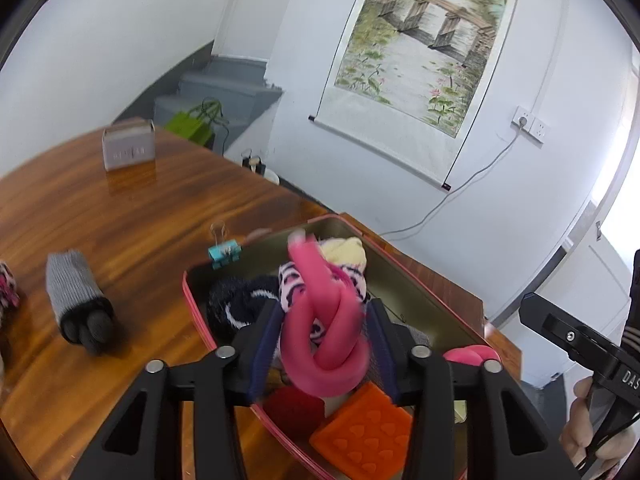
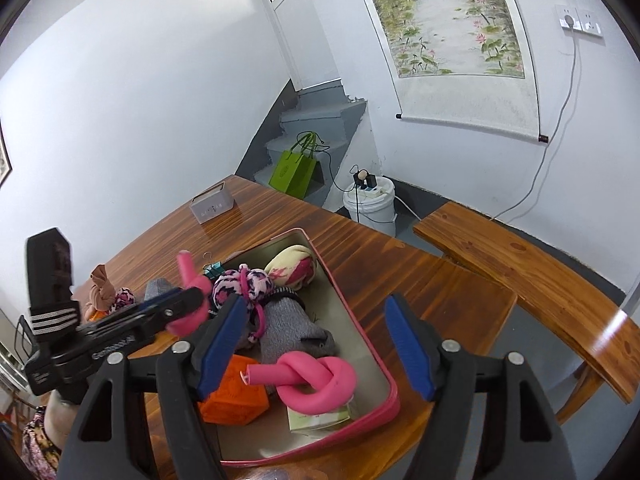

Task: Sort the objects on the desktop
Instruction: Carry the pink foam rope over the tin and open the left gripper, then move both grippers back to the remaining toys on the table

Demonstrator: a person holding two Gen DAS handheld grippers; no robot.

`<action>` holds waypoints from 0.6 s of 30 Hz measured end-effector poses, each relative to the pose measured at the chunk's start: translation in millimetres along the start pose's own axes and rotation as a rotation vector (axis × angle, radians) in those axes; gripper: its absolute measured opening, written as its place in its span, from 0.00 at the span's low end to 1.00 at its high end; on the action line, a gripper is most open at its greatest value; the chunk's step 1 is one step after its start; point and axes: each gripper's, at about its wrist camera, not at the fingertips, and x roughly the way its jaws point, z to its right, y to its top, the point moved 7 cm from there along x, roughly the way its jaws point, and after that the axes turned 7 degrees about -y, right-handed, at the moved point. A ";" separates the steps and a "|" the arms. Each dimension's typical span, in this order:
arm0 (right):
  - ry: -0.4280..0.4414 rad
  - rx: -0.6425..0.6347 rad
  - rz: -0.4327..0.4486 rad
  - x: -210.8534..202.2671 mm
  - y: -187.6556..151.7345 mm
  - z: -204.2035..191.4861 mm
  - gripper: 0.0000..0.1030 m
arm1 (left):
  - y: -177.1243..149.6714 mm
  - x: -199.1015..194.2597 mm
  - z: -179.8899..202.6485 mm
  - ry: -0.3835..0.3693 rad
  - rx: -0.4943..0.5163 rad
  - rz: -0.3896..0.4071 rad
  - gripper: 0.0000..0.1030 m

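Observation:
My left gripper hangs over the pink-rimmed tin tray. A knotted pink foam tube sits between its blue pads, blurred and not visibly squeezed; the jaws stand open around it. Seen from the right wrist, that gripper is at the tray's left edge. My right gripper is open and empty above the tray. In the tray lie a second pink knot, an orange block, a grey sock and a cream-and-pink sock ball.
On the wooden table left of the tray lie a grey-and-black sock roll and a teal binder clip. A grey box stands further back. A wooden bench and a white bucket are beyond the table.

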 end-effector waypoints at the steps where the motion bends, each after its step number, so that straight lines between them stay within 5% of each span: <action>1: 0.004 0.001 0.000 -0.1 -0.6 -1.1 0.76 | -1.3 -0.6 -2.0 -0.002 -0.011 0.000 0.59; 18: 0.090 -0.065 -0.021 -1.1 -17.8 -64.6 0.76 | -28.2 -78.3 -74.5 0.146 -0.110 0.085 0.62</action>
